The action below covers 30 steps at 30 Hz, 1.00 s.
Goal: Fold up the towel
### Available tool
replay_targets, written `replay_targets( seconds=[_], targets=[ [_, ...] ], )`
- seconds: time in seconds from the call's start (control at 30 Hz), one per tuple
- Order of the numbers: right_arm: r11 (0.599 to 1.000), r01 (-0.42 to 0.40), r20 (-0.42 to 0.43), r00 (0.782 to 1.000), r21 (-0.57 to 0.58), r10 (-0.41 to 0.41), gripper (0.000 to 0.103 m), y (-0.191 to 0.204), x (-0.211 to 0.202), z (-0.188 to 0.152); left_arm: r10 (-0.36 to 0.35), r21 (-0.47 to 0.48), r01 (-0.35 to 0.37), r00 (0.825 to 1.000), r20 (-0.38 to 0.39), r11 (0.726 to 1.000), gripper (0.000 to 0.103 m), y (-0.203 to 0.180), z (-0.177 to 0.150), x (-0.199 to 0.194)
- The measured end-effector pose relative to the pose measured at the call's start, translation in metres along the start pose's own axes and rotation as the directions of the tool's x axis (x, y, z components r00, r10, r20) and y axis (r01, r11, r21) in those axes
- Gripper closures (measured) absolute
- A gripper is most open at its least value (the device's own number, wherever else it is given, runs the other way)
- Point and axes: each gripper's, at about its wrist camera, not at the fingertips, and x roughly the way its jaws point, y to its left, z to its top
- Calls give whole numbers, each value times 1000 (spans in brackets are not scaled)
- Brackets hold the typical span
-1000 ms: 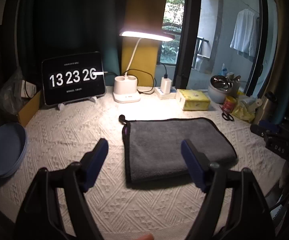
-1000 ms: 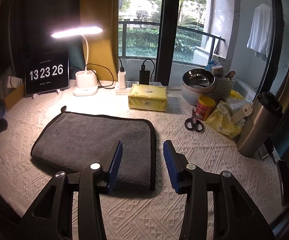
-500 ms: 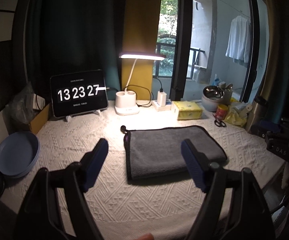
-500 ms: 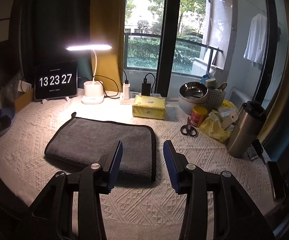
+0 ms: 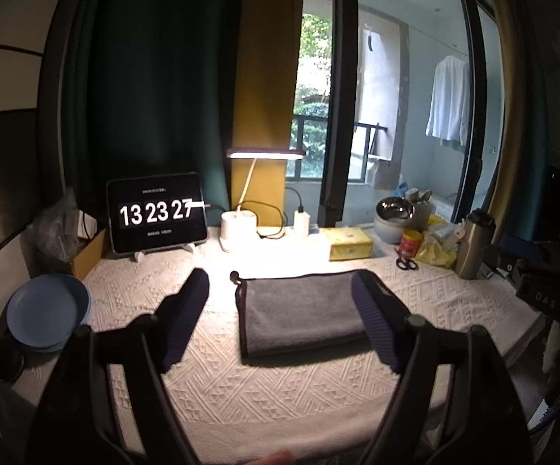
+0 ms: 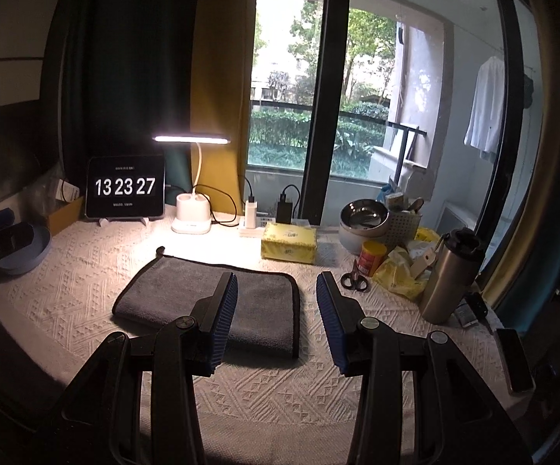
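Both claws have pulled up and back over the last second: from the left wrist view I see my left claw (image 5: 280, 310) spread wide and empty, high over the desk (image 5: 280, 387), with the grey towel (image 5: 299, 310) lying folded flat, smaller in view than before and framed between the fingers. From the right wrist view, my right claw (image 6: 276, 317) has opened from narrow to fairly wide, gripping nothing, the towel (image 6: 186, 290) below and left of it near the lamp (image 6: 192, 139). I judge the fold finished and both claws retreating.
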Motion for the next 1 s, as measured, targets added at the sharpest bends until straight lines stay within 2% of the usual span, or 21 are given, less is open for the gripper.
replay_targets(
  seconds=[0.1, 0.2, 0.33, 0.47, 0.63, 1.0],
  targets=[
    [1000, 4, 20, 1000, 2, -4, 58, -1, -12, 0, -4, -3, 4, 1000, 19, 1000, 11, -1, 2, -11],
    [1000, 11, 46, 999, 6, -11, 58, -2, -26, 2, -12, -1, 12, 999, 44, 1000, 9, -3, 5, -22],
    [1000, 23, 82, 996, 9, -23, 57, -4, -44, 5, -22, 12, 21, 993, 114, 1000, 5, -8, 9, -43],
    [999, 29, 128, 991, 24, -32, 44, -8, -65, 7, -17, 0, 17, 985, 171, 1000, 4, -7, 14, -62],
    [998, 41, 166, 985, 37, -47, 43, -14, -82, 8, -13, 0, 13, 982, 190, 1000, 4, -4, 17, -73],
    [999, 41, 160, 986, 30, -45, 43, -14, -82, 4, -8, -3, 9, 982, 191, 1000, 4, -2, 17, -75]
  ],
)
